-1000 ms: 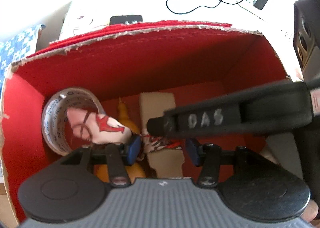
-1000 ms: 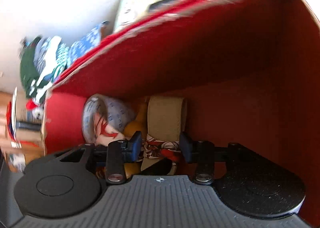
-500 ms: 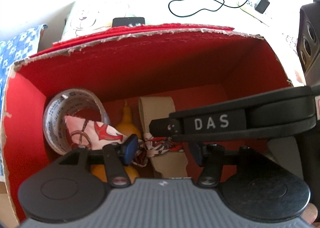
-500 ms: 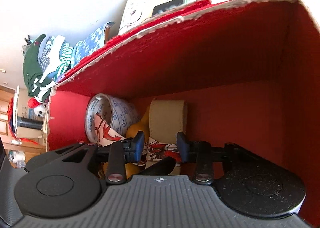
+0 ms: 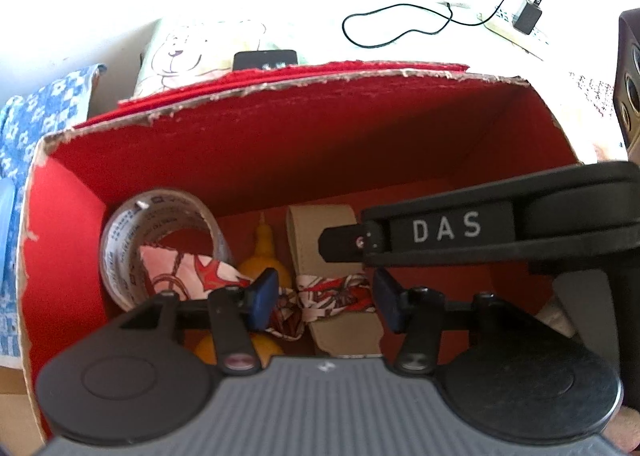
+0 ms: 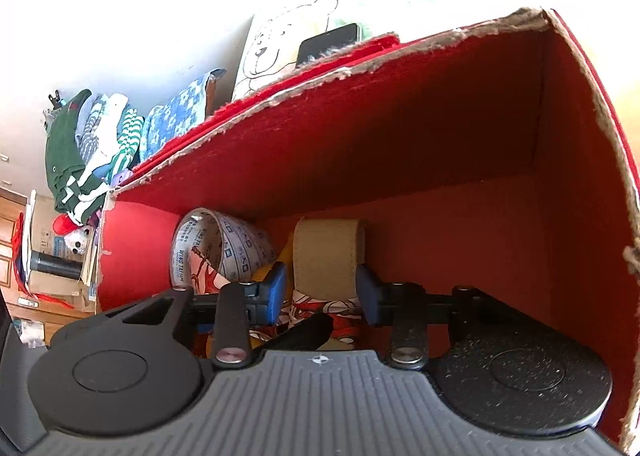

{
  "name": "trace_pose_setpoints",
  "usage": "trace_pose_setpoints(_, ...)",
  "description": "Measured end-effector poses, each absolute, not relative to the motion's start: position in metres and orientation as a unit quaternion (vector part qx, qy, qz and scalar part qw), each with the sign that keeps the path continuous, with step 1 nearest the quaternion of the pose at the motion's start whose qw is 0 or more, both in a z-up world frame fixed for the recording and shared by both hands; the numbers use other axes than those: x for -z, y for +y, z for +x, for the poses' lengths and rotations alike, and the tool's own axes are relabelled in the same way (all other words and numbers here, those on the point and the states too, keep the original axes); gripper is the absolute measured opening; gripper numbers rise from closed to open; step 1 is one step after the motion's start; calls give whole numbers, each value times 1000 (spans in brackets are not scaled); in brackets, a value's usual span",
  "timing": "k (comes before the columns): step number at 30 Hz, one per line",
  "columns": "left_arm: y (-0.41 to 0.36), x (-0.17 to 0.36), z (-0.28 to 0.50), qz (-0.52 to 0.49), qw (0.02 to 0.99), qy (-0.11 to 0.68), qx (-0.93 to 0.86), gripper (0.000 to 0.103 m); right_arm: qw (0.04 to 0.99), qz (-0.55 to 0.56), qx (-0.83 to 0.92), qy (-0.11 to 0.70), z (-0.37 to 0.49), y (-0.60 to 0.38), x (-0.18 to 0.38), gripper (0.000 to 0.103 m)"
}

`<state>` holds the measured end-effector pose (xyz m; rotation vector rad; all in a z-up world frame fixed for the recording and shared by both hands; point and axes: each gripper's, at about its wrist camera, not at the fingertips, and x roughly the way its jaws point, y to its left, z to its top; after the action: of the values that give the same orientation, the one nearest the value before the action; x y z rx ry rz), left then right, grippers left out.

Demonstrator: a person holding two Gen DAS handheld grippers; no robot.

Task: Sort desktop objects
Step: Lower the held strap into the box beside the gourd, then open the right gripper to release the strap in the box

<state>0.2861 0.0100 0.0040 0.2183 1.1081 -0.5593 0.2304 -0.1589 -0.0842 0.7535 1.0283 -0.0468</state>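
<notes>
left gripper raised — jaws apart | scarf lying in red box

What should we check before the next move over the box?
1. Left gripper open, nothing held: ok.
2. Right gripper open, nothing held: ok.
3. Scarf down in the red box: ok.
4. Scarf clear of left fingers: cannot tell, it runs right behind one.
5. Tape roll, yellow bottle, tan strap inside box: ok.
6. Right gripper's arm crossing the left view: not ok.

blown-out white glare above, deep shadow on the red box back wall, fisheye-bent edges, soft foreground
</notes>
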Motion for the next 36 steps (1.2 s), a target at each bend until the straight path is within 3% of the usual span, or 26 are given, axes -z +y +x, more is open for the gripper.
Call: trace_pose_setpoints(36,4,-6,284,137,827,499,222,51,824,294,69,479,240,-141,75,42)
